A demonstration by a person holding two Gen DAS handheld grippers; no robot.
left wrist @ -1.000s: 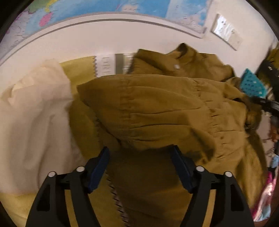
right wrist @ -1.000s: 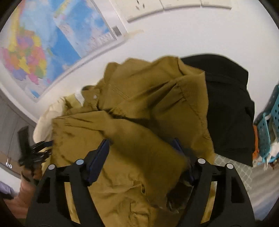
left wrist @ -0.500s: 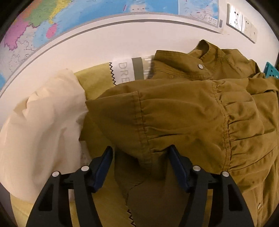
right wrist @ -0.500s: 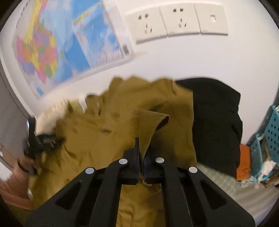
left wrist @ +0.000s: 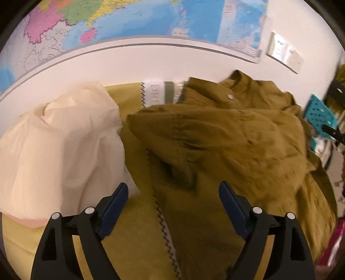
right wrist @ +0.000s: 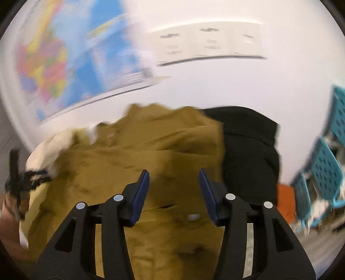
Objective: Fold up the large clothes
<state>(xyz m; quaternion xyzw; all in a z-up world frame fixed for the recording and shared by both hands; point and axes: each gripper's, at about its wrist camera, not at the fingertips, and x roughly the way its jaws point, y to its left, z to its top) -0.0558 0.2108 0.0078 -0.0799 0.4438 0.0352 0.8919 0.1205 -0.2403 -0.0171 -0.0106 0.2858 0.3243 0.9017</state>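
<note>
An olive-brown jacket (left wrist: pixel 232 137) lies crumpled on a yellow cloth-covered surface (left wrist: pixel 129 241), its collar with a snap toward the wall. My left gripper (left wrist: pixel 173 193) is open and empty, just in front of the jacket's left fold. In the right wrist view the same jacket (right wrist: pixel 155 155) fills the centre, blurred by motion. My right gripper (right wrist: pixel 173 183) is open above it with nothing between its blue pads.
A cream garment (left wrist: pixel 58 146) is piled at left. A black garment (right wrist: pixel 250 150) lies right of the jacket. Teal baskets (right wrist: pixel 323 168) stand at far right. A map (left wrist: pixel 129 19) and sockets (right wrist: pixel 207 45) hang on the white wall behind.
My right gripper was shut on a jacket fold half a second ago; now it is open and the fold has dropped. My left gripper has pulled back from the sleeve, still open.
</note>
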